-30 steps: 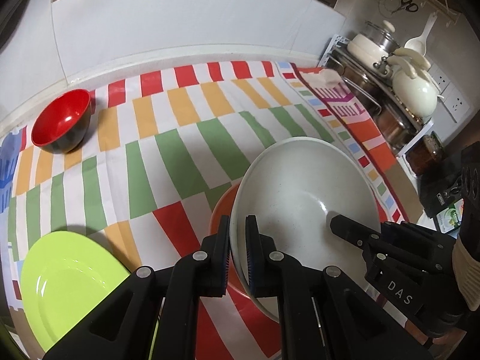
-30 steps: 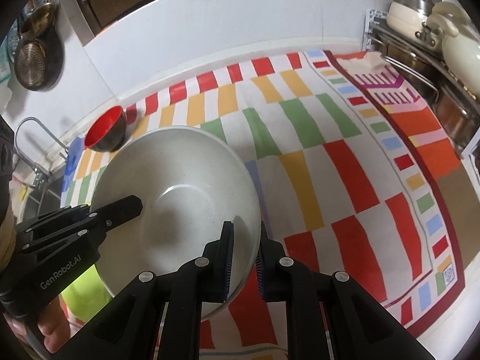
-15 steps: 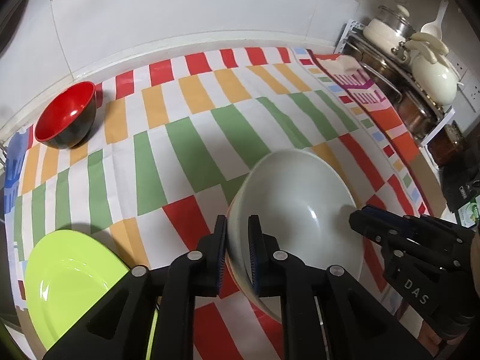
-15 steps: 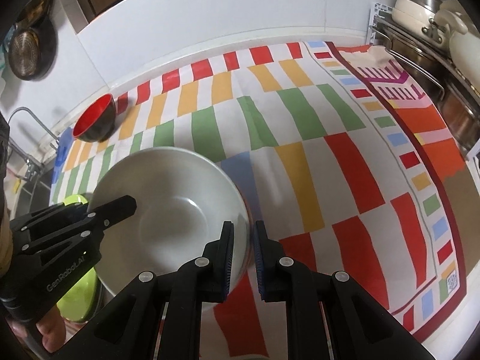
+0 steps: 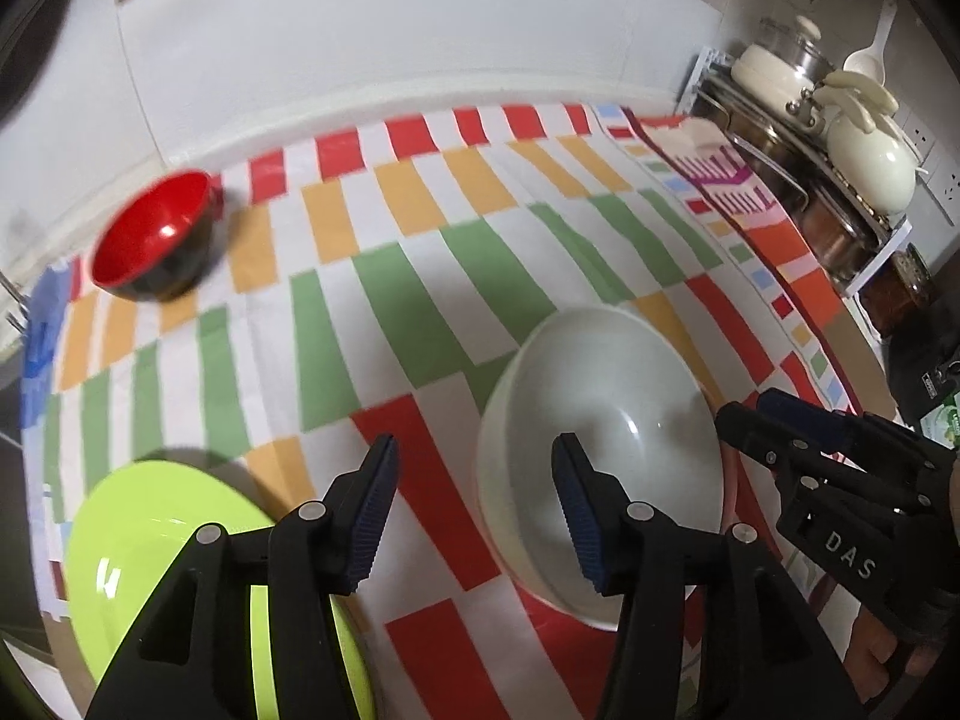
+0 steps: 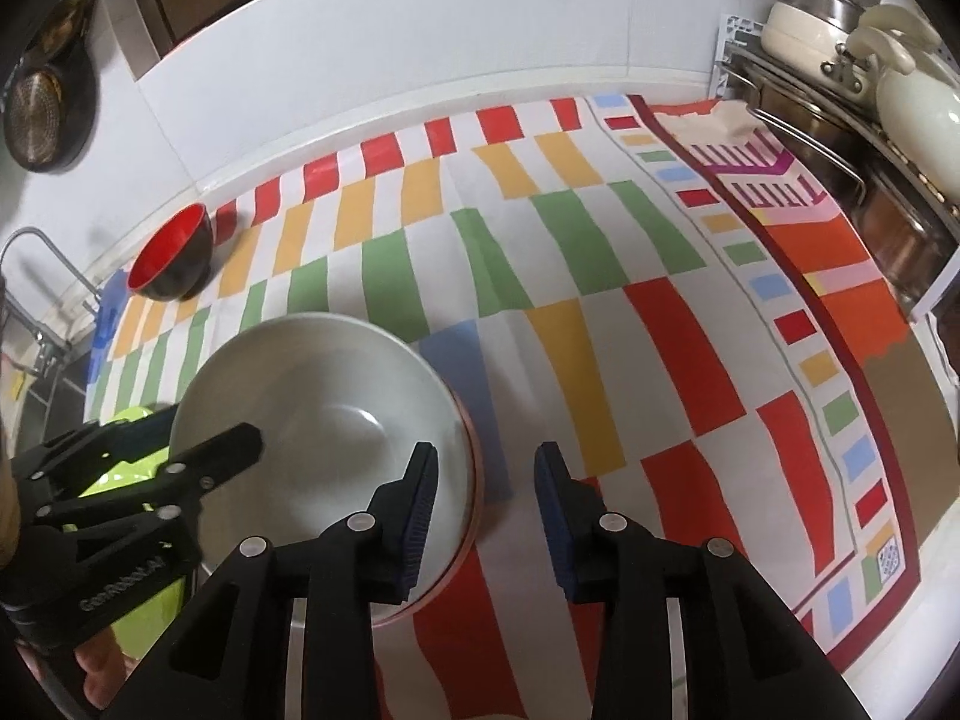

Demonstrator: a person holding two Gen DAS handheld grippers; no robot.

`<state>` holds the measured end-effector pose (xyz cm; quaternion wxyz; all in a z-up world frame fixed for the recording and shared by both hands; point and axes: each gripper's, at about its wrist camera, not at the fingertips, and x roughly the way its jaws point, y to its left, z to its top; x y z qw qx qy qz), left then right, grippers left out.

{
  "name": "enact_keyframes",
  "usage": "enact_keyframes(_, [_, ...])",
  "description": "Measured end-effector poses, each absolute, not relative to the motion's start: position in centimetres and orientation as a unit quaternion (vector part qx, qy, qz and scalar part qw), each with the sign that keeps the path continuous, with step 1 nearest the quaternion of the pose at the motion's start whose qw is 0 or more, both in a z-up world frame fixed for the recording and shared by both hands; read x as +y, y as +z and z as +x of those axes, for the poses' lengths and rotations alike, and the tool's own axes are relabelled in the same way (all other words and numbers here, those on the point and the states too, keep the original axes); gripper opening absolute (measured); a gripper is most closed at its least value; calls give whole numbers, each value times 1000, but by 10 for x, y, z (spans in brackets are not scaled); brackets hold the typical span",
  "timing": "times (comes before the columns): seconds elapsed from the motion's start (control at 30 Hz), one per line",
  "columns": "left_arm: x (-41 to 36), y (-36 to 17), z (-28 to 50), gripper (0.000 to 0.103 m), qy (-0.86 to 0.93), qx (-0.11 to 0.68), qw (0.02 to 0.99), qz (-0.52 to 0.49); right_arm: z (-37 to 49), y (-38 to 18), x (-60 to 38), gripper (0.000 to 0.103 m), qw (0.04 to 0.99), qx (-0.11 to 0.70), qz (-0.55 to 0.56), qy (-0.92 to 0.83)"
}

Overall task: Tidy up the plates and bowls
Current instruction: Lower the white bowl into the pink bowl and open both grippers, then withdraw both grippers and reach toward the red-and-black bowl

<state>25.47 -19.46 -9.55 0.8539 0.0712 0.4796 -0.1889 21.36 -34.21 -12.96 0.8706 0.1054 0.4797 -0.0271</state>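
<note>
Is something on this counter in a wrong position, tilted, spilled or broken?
Nothing is spilled or broken. Only the red bowl looks odd: it leans on its side near the wall, its opening facing sideways. The white bowl sits upright on an orange plate.

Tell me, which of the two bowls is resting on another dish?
The white bowl, nearest the grippers: an orange rim shows beneath it. The red bowl sits alone on the cloth by the wall.

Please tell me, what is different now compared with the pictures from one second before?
Both grippers let go of the white bowl: the left gripper and right gripper have just been opening, their jaws now straddling its rim without pressing. The bowl sits lower, on an orange-rimmed dish. The red bowl and green plate stayed put.
</note>
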Motion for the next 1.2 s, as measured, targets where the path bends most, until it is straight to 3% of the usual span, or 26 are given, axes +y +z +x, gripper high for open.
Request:
enact_keyframes(0.17, [-193,-81,241,50,-165,432,879,116,207,-126,-345,35,877,463,121,-29])
enact_keyframes(0.37, [-198,-89,240,20,-177,443,870,127,200,-130,-349,35,876,466,124,-31])
enact_keyframes(0.5, [-200,-101,244,10,-192,473,854,104,199,-130,-348,35,876,466,122,-29])
enact_keyframes(0.83, [-199,-99,243,10,-186,474,856,94,196,-127,-347,35,878,463,116,-23])
enact_keyframes(0.93, [-195,-92,241,15,-186,466,860,93,195,-123,-346,35,880,461,114,-24])
enact_keyframes(1.07, [-190,-81,239,43,-180,449,870,91,195,-116,-341,35,884,453,113,-13])
enact_keyframes(1.2, [-175,-68,237,63,-164,430,884,87,196,-108,-330,35,889,445,107,1])
